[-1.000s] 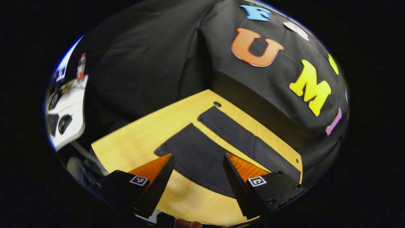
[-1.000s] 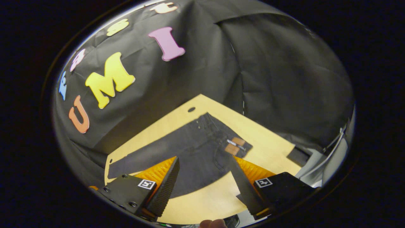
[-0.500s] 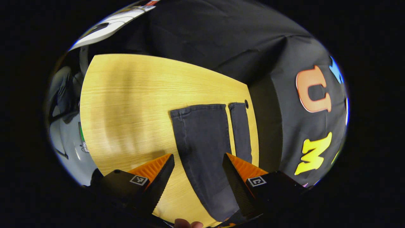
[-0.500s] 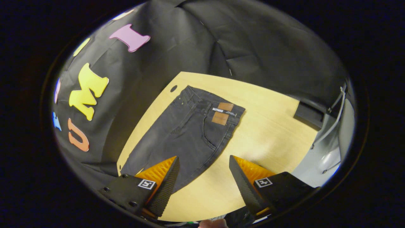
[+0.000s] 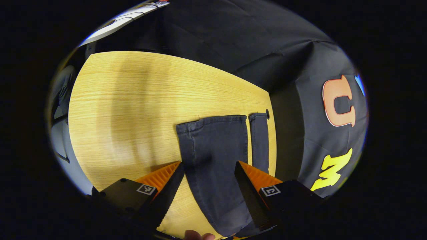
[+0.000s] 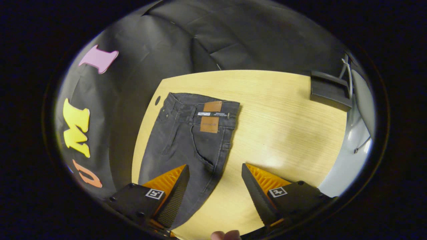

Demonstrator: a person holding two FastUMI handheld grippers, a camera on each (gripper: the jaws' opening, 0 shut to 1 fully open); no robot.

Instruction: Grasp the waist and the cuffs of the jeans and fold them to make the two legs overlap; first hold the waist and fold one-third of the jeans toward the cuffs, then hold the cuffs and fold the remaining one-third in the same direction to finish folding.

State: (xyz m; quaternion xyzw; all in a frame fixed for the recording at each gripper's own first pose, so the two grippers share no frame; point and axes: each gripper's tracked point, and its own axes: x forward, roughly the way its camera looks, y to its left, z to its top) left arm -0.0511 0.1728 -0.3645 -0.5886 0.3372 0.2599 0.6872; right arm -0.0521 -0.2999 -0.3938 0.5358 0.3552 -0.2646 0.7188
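Note:
Dark grey jeans lie flat on a light wooden table. The left gripper view looks along the two legs [image 5: 213,156] to their cuffs [image 5: 213,120], which lie side by side with a narrow gap of table between them. My left gripper [image 5: 208,196] hangs open above the nearer leg. The right gripper view takes in the waist [image 6: 200,106] with its brown leather patch [image 6: 210,124] and the hip part of the jeans [image 6: 181,143]. My right gripper [image 6: 215,196] is open above the jeans' outer edge, with nothing between its fingers.
The wooden table [image 5: 133,106] stretches bare to the left of the legs, and the table [image 6: 287,126] also runs on to the right of the waist. A dark box [image 6: 330,91] sits at its far right corner. Black cloth walls rise close behind.
Both hands have swung round and lowered toward the table: the left view now looks straight along the legs to the cuffs, the right view squarely along the jeans to the waist. Both grippers stay open.

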